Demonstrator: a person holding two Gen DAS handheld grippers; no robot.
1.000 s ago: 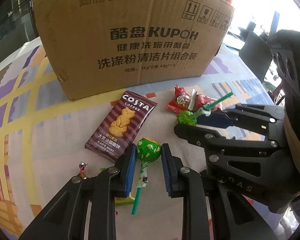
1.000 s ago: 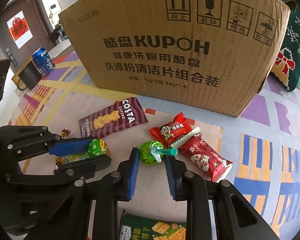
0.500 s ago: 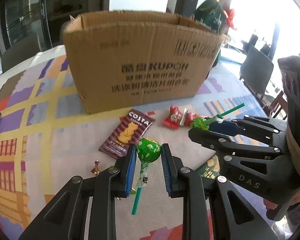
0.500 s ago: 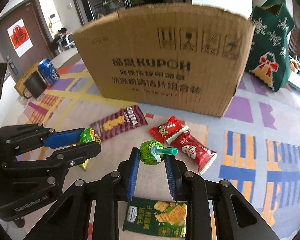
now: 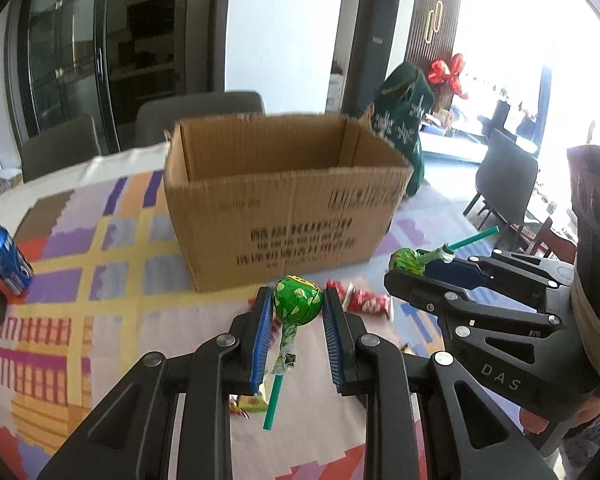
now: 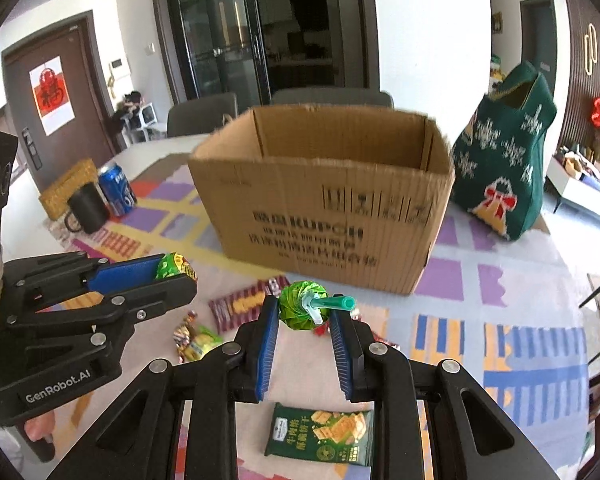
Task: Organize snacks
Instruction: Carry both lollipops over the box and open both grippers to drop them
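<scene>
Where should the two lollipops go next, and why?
Probably forward and over the open box, then let go. Each gripper is shut on a green lollipop: the left gripper on one lollipop, the right gripper on the other lollipop. Both are held above the table, short of the box's near wall, and the box's top is open.
</scene>
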